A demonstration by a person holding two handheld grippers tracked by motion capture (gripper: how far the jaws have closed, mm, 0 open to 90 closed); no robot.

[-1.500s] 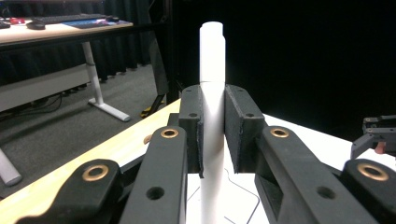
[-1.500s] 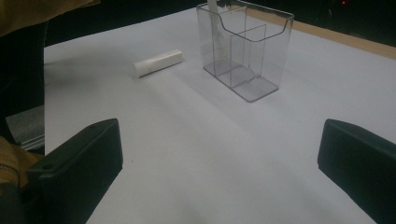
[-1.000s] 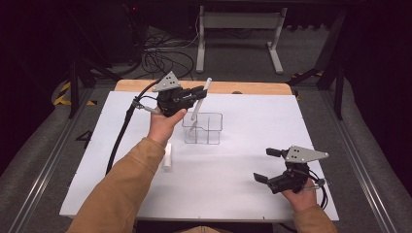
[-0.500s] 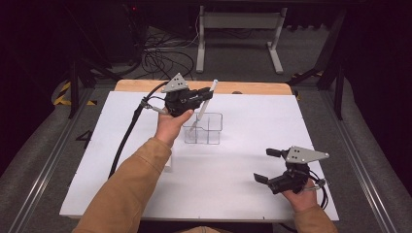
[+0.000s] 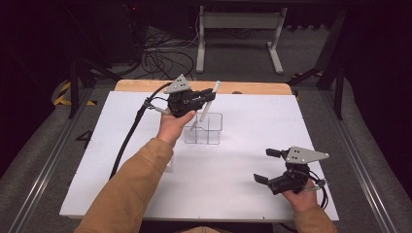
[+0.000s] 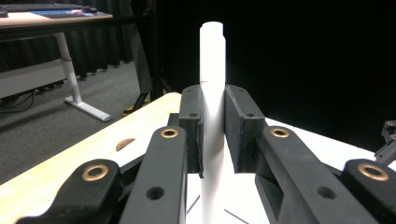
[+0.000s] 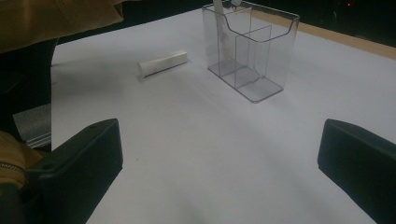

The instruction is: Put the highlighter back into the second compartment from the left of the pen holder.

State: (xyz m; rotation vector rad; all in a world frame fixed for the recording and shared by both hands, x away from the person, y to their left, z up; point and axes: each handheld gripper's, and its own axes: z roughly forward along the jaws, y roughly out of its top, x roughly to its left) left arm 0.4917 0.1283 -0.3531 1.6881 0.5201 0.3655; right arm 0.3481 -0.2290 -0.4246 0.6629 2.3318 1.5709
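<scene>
While the left gripper [image 5: 210, 93] sits just above the centre of the high view, its jaws are clamped on a white cylinder [image 5: 208, 102], a marker-like stick tilted with its lower end dipping into the clear organizer [image 5: 214, 130] below it. In the left gripper view the same white cylinder [image 6: 212, 116] rises straight up between the two black pads [image 6: 192, 126], gripped around its middle, with a narrower capped end standing above them.

It looks light, rigid and smooth, so it should not bend or crush, but the slick round surface could roll or pivot between flat pads. A hold near mid-length, as here, seems sensible: it leaves the lower end free to enter a compartment and keeps the tilt under control.

The clear organizer [image 7: 252, 51] appears to be thin hard plastic with upright dividers; it is probably light enough to slide or tip on the white table [image 5: 252, 194] if the stick knocks a wall, so a gentle, steep lowering seems wise.

A second white cylinder [image 7: 163, 64] lies flat on the table, left of the organizer in the right gripper view and well apart from it. At the lower right of the high view the right gripper [image 5: 265, 166] rests with jaws spread wide, holding nothing.
</scene>
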